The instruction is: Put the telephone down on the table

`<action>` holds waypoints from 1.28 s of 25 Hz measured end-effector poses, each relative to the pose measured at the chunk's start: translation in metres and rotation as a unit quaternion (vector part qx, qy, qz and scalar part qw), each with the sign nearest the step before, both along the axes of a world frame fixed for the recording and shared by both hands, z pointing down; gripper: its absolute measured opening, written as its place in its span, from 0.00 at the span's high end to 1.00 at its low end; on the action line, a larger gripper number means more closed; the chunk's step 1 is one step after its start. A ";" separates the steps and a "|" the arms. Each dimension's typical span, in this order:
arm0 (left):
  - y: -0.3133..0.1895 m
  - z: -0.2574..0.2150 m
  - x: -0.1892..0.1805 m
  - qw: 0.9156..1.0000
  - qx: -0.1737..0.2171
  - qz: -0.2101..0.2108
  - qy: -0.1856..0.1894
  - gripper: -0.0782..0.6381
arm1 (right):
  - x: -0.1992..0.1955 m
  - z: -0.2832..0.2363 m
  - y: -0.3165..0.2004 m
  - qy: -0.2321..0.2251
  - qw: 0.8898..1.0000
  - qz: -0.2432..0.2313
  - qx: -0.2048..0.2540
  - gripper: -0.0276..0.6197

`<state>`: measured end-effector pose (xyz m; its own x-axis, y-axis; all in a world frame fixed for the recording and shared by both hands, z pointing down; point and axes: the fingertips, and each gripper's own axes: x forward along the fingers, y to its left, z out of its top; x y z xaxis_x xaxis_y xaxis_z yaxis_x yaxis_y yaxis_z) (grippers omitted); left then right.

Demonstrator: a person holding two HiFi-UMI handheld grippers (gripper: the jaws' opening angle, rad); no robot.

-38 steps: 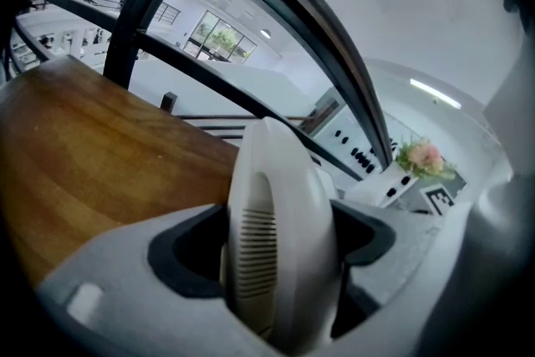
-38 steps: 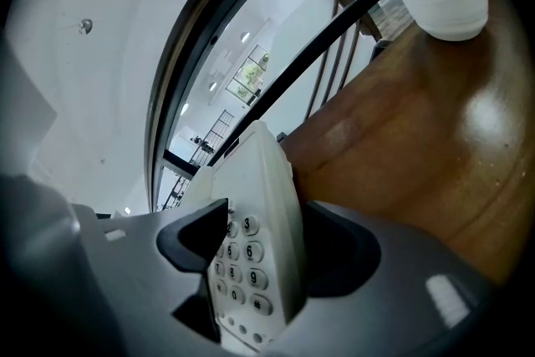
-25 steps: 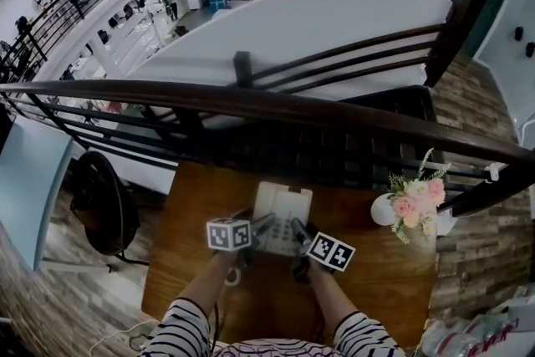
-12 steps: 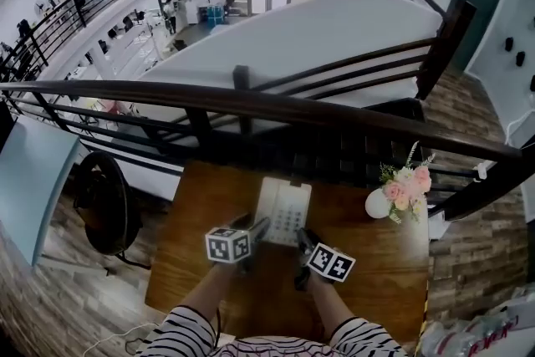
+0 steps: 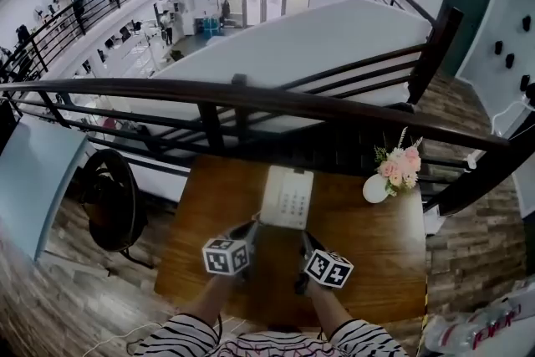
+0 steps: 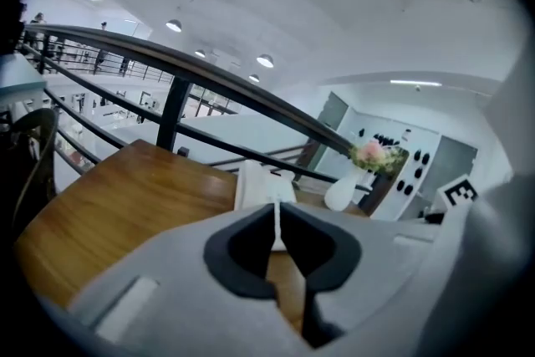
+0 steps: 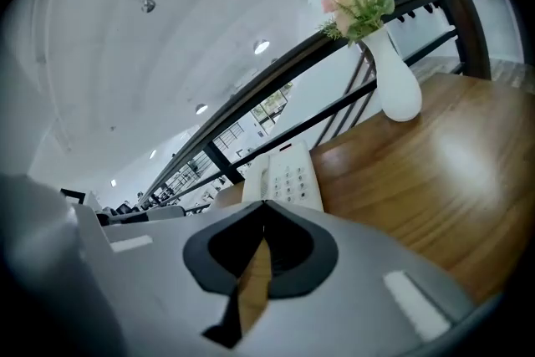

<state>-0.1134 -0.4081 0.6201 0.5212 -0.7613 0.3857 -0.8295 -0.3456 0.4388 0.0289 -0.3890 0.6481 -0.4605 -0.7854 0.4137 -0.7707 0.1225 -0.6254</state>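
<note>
Head view: white telephone (image 5: 287,196) lies flat on wooden table (image 5: 376,251), left gripper (image 5: 251,228) & right gripper (image 5: 304,240) just short of it; left gripper view: jaws just closed, nothing btw them; right gripper view: same, tips together, empty.

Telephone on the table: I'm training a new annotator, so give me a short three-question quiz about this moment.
1. True or false: the telephone lies flat on the table, with nothing gripping it.
2. In the head view, the vase of flowers stands: A) left of the telephone, B) right of it, C) on the floor.
3. How do the jaws of the left hand-held gripper and the right hand-held gripper stand?
Key: 1 true; 2 B; 3 shut, having just closed, with nothing between them.
</note>
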 end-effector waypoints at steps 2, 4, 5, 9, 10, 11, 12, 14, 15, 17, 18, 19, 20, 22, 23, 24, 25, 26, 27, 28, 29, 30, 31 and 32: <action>0.025 -0.005 -0.003 1.000 0.004 0.001 -0.005 0.89 | -0.004 -0.005 0.022 0.005 1.000 -0.001 0.005 0.96; 0.052 -0.008 -0.006 1.000 0.008 0.005 -0.009 0.89 | -0.009 -0.010 0.045 0.008 1.000 -0.003 0.011 0.96; 0.065 -0.011 -0.008 1.000 0.010 0.007 -0.009 0.89 | -0.011 -0.013 0.056 0.009 1.000 -0.004 0.014 0.96; 0.114 -0.022 -0.017 1.000 0.017 0.007 -0.004 0.89 | -0.021 -0.024 0.100 0.010 1.000 -0.009 0.021 0.96; 0.125 -0.025 -0.020 1.000 0.020 0.007 -0.005 0.89 | -0.023 -0.026 0.111 0.011 1.000 -0.012 0.023 0.96; 0.136 -0.026 -0.023 1.000 0.021 0.006 -0.006 0.89 | -0.025 -0.028 0.121 0.014 1.000 -0.014 0.024 0.96; 0.148 -0.027 -0.027 1.000 0.023 0.005 -0.006 0.89 | -0.027 -0.029 0.132 0.017 0.999 -0.015 0.026 0.96; 0.170 -0.028 -0.036 1.000 0.026 0.002 -0.006 0.89 | -0.033 -0.032 0.153 0.020 0.999 -0.017 0.029 0.96; 0.181 -0.029 -0.040 1.000 0.027 0.002 -0.005 0.89 | -0.036 -0.033 0.163 0.021 0.999 -0.018 0.031 0.96; 0.204 -0.032 -0.047 1.000 0.029 0.002 -0.005 0.89 | -0.042 -0.035 0.185 0.025 0.999 -0.021 0.034 0.96; 0.215 -0.034 -0.049 1.000 0.030 0.004 -0.005 0.89 | -0.045 -0.037 0.195 0.026 0.999 -0.023 0.035 0.96; 0.226 -0.035 -0.050 0.999 0.032 0.006 -0.004 0.89 | -0.047 -0.039 0.204 0.028 0.999 -0.024 0.036 0.96; 0.235 -0.037 -0.050 0.999 0.035 0.008 -0.004 0.89 | -0.048 -0.040 0.213 0.029 0.999 -0.026 0.037 0.96; 0.251 -0.040 -0.051 0.999 0.040 0.012 -0.005 0.89 | -0.050 -0.042 0.229 0.028 0.998 -0.027 0.039 0.96; 0.259 -0.041 -0.052 0.999 0.042 0.013 -0.007 0.89 | -0.051 -0.043 0.237 0.028 0.998 -0.028 0.040 0.96; 0.268 -0.043 -0.053 0.999 0.043 0.013 -0.008 0.89 | -0.053 -0.044 0.245 0.028 0.998 -0.029 0.041 0.96; 0.276 -0.044 -0.055 0.999 0.045 0.013 -0.009 0.89 | -0.055 -0.044 0.254 0.030 0.998 -0.031 0.043 0.96; 0.284 -0.045 -0.057 0.999 0.047 0.013 -0.009 0.89 | -0.058 -0.044 0.263 0.032 0.998 -0.034 0.044 0.96; 0.293 -0.046 -0.060 0.999 0.049 0.012 -0.010 0.89 | -0.061 -0.044 0.272 0.034 0.998 -0.037 0.044 0.96; 0.302 -0.048 -0.061 0.999 0.051 0.011 -0.011 0.89 | -0.062 -0.045 0.281 0.036 0.998 -0.041 0.044 0.96; 0.311 -0.050 -0.060 0.999 0.053 0.009 -0.012 0.89 | -0.062 -0.045 0.290 0.038 0.997 -0.046 0.044 0.96; 0.319 -0.053 -0.057 0.998 0.054 0.009 -0.013 0.89 | -0.060 -0.047 0.298 0.040 0.997 -0.049 0.043 0.96; 0.327 -0.055 -0.055 0.998 0.055 0.009 -0.013 0.89 | -0.059 -0.048 0.306 0.040 0.997 -0.053 0.043 0.96; 0.335 -0.056 -0.056 0.998 0.056 0.009 -0.013 0.89 | -0.061 -0.049 0.313 0.040 0.997 -0.055 0.043 0.96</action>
<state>-0.1691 -0.0730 0.5645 0.5264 -0.7907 0.3126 -0.8332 -0.4063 0.3752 -0.0319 -0.0761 0.5995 -0.5140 -0.7660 0.3861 -0.7967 0.2596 -0.5457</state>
